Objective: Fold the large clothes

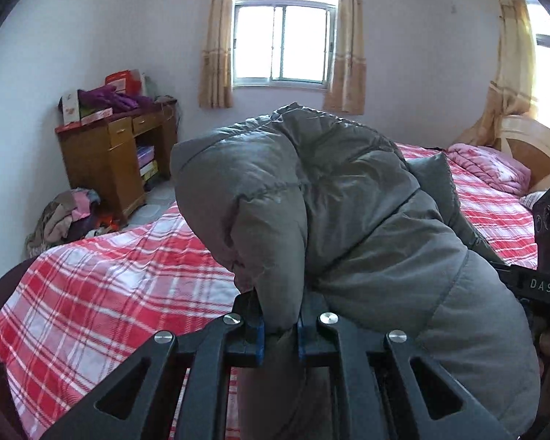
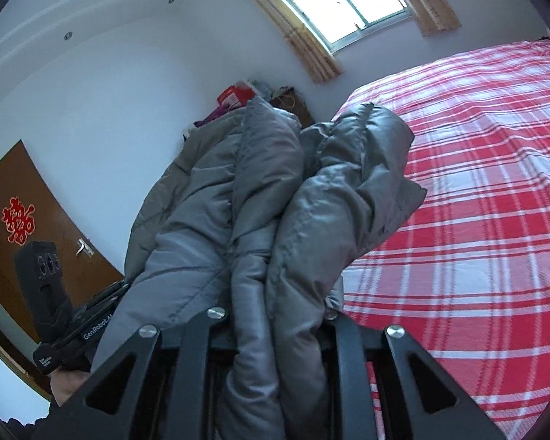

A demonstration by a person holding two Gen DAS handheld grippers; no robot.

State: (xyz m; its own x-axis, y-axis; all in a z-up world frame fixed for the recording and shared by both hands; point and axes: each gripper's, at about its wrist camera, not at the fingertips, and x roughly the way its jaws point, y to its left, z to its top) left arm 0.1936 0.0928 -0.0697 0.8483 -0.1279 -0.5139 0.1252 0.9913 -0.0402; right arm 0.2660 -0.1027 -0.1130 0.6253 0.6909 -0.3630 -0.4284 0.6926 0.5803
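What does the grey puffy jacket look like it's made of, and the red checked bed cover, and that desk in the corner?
Grey quilted puffer jacket: looks like smooth synthetic shell, probably nylon or polyester, over soft filling; it has a faint sheen and stitched puffed panels.

Red and white plaid bed cover: matte woven cloth, likely cotton; no shine.

Brown wooden desk with drawers: wood or wood veneer with a glossy varnish, going by its warm grain tone.
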